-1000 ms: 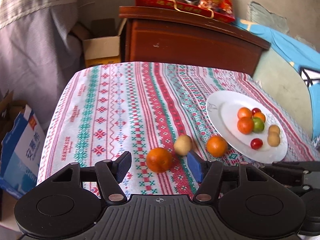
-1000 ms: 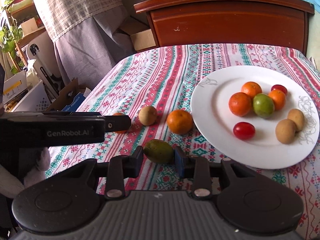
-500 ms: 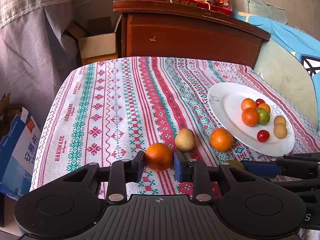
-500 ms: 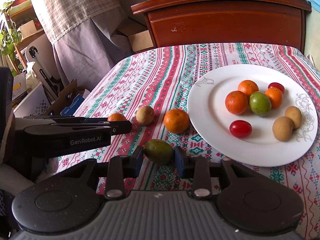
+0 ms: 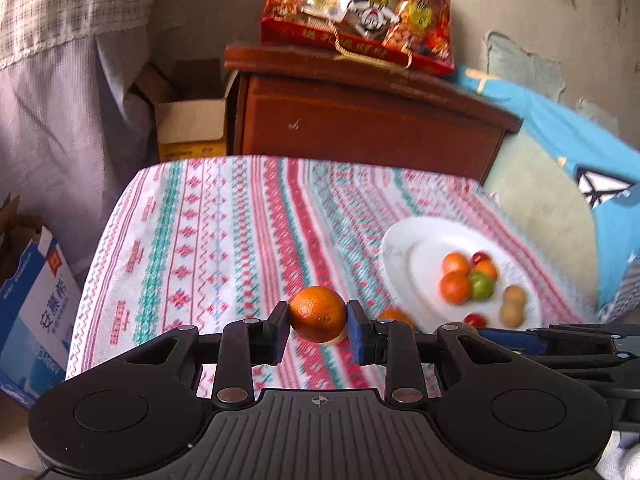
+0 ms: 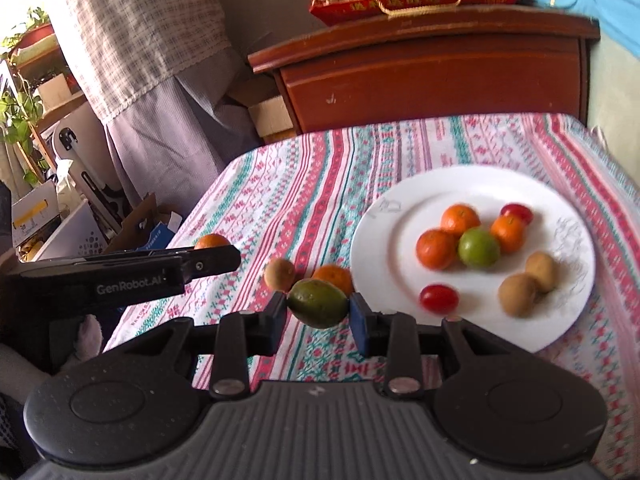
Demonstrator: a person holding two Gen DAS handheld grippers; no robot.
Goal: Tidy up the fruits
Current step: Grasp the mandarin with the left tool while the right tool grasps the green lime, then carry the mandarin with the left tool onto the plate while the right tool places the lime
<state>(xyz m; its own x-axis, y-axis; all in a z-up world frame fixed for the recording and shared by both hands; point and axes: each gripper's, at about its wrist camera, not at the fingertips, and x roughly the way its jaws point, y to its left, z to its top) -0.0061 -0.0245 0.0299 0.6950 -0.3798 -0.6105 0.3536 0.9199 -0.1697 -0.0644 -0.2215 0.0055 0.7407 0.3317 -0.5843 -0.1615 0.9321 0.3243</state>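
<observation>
My left gripper (image 5: 318, 322) is shut on an orange (image 5: 317, 313) and holds it above the patterned tablecloth (image 5: 224, 232). My right gripper (image 6: 318, 308) is shut on a green lime (image 6: 318, 303), also lifted off the cloth. A white plate (image 6: 568, 320) at the right holds several oranges, a green fruit (image 6: 479, 247), red tomatoes and brown fruits; it also shows in the left wrist view (image 5: 404, 240). A brown fruit (image 6: 279, 275) and an orange (image 6: 334, 276) lie on the cloth left of the plate. The left gripper with its orange (image 6: 212, 241) shows at the left.
A dark wooden cabinet (image 5: 360, 120) stands behind the table with a red gift bag (image 5: 360, 12) on top. Cardboard boxes (image 5: 192, 124) and a blue carton (image 5: 32, 308) sit to the left. Blue bedding (image 5: 580, 136) lies at the right.
Both grippers have risen from the cloth, carrying the orange and the lime upward. The left gripper closed on its orange over the last second.
</observation>
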